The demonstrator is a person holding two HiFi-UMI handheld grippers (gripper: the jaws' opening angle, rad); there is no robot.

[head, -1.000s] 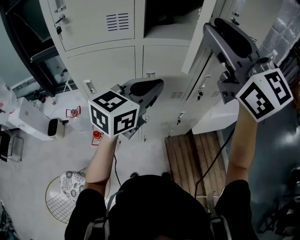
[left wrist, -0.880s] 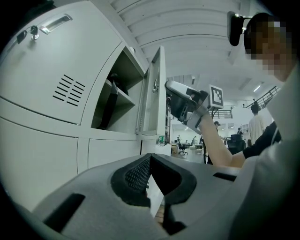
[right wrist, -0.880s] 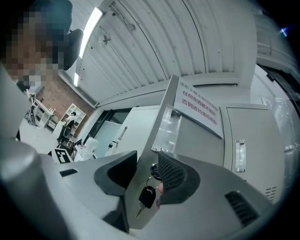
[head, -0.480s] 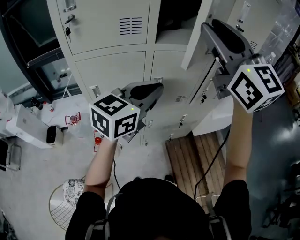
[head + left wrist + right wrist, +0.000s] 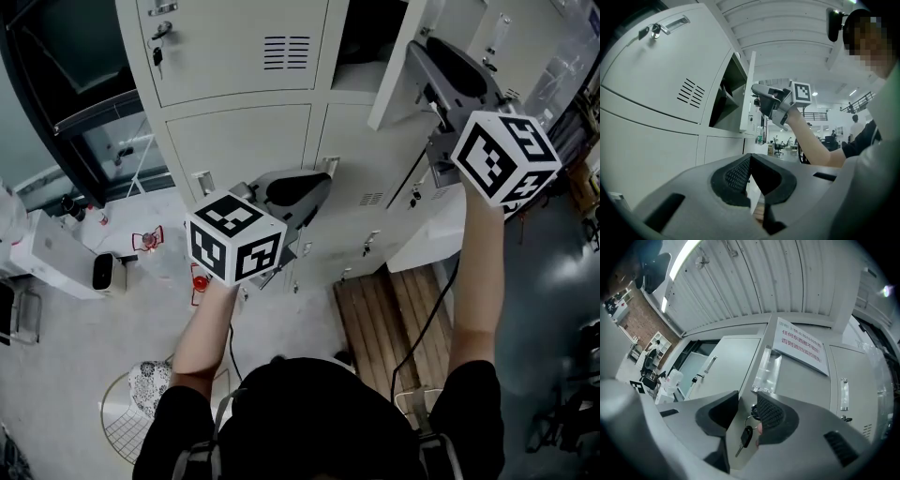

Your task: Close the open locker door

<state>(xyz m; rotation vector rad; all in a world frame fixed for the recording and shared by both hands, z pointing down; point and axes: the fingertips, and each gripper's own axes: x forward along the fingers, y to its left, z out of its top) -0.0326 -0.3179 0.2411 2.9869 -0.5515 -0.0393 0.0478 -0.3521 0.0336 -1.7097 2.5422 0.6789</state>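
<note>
The locker door (image 5: 392, 82) stands swung out from its upper compartment (image 5: 367, 28). The right tongs (image 5: 747, 404) straddle its free edge at the lock, one pad on each face and apparently pressed to both. The key (image 5: 745, 436) dangles just below the outer pad. The left tongs (image 5: 750, 161) hang lower, in front of the shut lockers, tips together with nothing between them.

The step in hand looks like the swing itself. To do it well, the right tongs should follow the door's arc about its hinge rather than push straight, so the thin sheet edge doesn't twist out of the pads. They should let go just short of the frame (tongs caught between door and frame would stop it closing), then press flat on the outer face near the lock. The pads should stay off the key, which could snag or turn. The left tongs seem unneeded and belong well clear of the door's path.
</note>
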